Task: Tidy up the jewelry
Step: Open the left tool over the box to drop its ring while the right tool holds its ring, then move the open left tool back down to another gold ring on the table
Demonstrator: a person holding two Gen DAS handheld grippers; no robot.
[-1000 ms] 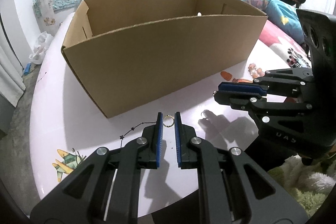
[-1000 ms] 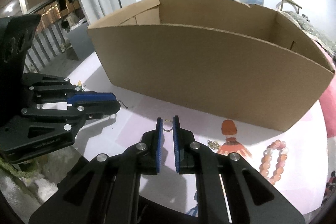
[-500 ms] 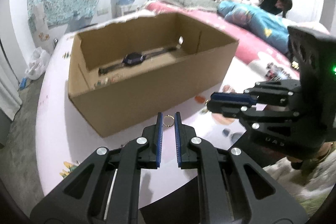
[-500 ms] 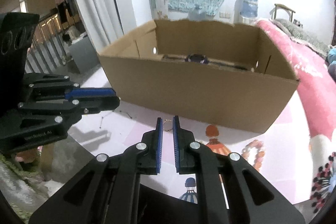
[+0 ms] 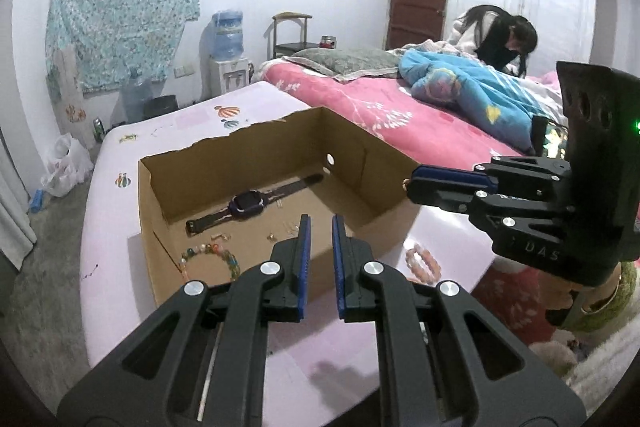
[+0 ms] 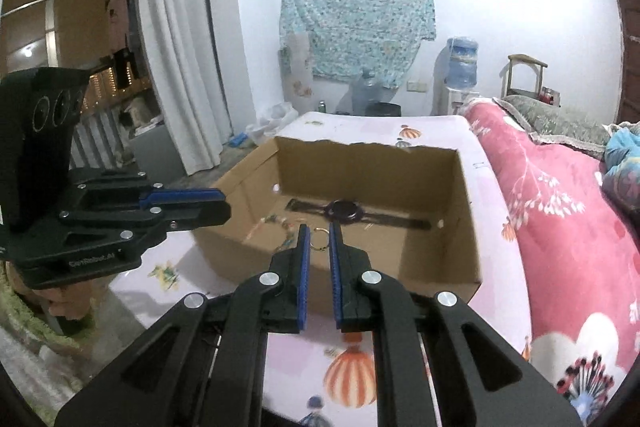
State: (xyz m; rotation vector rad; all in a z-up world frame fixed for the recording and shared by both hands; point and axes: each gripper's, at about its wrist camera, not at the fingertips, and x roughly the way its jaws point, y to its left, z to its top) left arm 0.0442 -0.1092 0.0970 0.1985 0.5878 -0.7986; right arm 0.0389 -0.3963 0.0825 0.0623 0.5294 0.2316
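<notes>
An open cardboard box (image 5: pixel 160 227) (image 6: pixel 460 251) stands on the pink table. Inside lie a dark watch (image 5: pixel 248 205) (image 6: pixel 344 209), a beaded bracelet (image 5: pixel 212 253) and small trinkets (image 5: pixel 290 227). My left gripper (image 5: pixel 318 223) hovers above the box's near wall, jaws slightly apart with nothing between them. My right gripper (image 6: pixel 319 231) is shut on a small gold ring (image 6: pixel 320 239) above the box; it also shows in the left wrist view (image 5: pixel 416 183). A pink bead bracelet (image 5: pixel 422 261) lies on the table outside the box.
A bed with a pink cover (image 5: pixel 400 115) (image 6: pixel 560 211) runs along the table's right side; a person (image 5: pixel 500 39) sits on it. A thin dark chain (image 5: pixel 90 271) lies near the table's left edge. A curtain (image 6: pixel 176 67) hangs at left.
Both grippers rose and now look down into the box. The ring in the left gripper's jaws is gone from them. The right gripper still holds its ring.
</notes>
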